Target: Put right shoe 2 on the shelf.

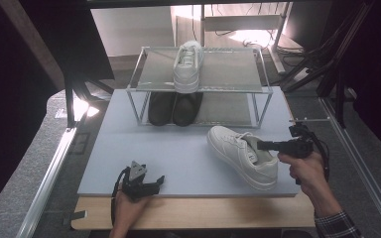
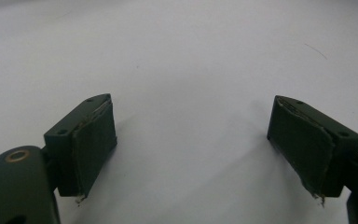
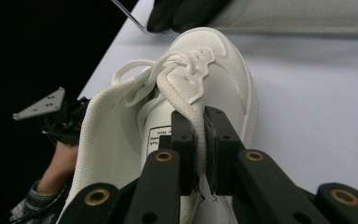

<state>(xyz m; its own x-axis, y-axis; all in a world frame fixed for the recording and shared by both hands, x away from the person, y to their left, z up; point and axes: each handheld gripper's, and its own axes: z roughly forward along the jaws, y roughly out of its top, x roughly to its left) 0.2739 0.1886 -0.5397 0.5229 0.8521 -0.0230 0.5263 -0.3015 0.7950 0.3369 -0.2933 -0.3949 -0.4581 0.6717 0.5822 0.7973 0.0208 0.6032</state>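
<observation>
Clamped on the collar edge of a white sneaker (image 3: 205, 79), the right gripper (image 3: 204, 154) holds it by its opening at the right of the grey table mat (image 1: 178, 153), in front of a two-tier wire rack (image 1: 201, 87). That rack carries a second white sneaker (image 1: 187, 67) above and dark shoes (image 1: 173, 108) below. Left gripper (image 2: 191, 144) rests on the mat's near edge, jaws spread wide with nothing between them.

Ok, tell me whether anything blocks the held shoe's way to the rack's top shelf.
Nothing visible does. The right gripper pinches the shoe by its collar; bare mat lies between it and the rack. The top shelf is free right of the other white shoe.
</observation>
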